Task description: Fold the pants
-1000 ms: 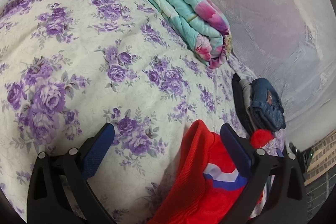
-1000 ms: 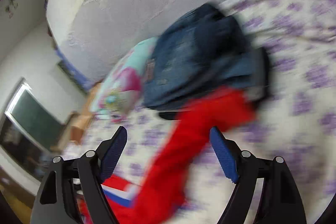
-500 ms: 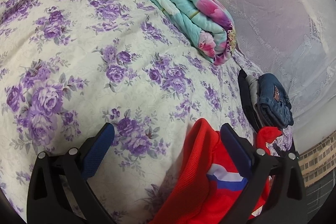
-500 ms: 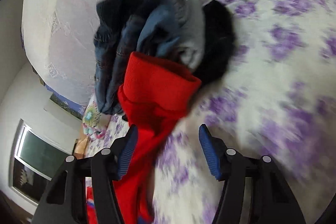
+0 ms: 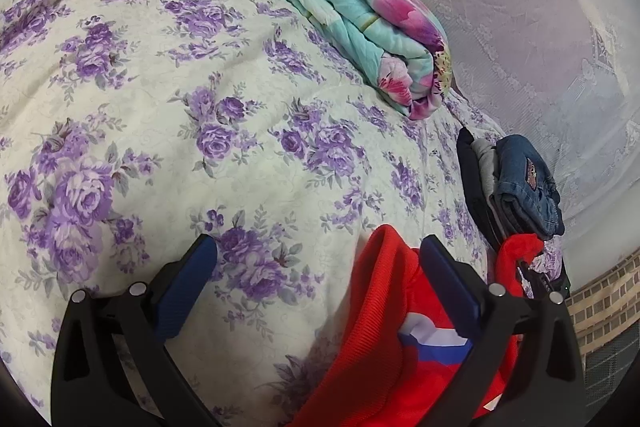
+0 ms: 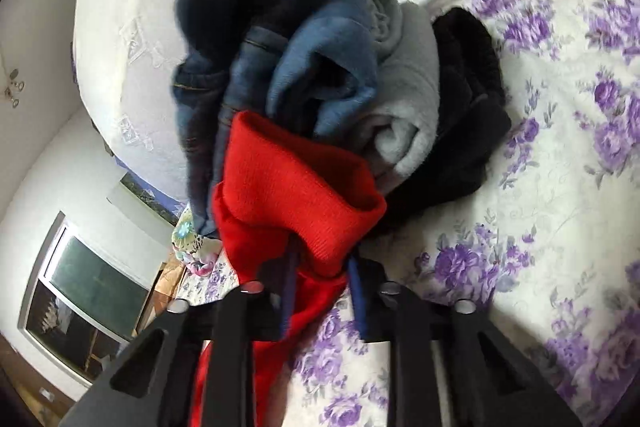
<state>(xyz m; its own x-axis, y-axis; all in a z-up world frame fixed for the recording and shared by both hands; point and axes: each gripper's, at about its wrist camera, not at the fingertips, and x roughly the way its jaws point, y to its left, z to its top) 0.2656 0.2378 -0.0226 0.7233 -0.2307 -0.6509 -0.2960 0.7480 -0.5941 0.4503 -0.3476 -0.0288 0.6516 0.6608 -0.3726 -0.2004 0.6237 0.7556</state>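
Note:
The red pants (image 5: 384,339) with a white and blue stripe lie on the floral bedsheet (image 5: 160,107) at the lower right of the left wrist view. My left gripper (image 5: 316,283) is open just above the sheet, its right finger over the red cloth. My right gripper (image 6: 320,279) is shut on the ribbed red cuff (image 6: 296,195) of one pant leg, right beside a pile of folded clothes (image 6: 340,67). In the left wrist view that cuff (image 5: 518,251) shows raised at the far right.
A folded teal and pink quilt (image 5: 352,11) lies at the back of the bed. The pile of jeans, grey and black garments (image 5: 512,187) sits near the bed's right edge. A white lace curtain (image 5: 520,7) hangs behind. A window (image 6: 88,291) is at left.
My right gripper has moved in on the red cuff and closed on it. The left gripper has stayed open and has barely shifted.

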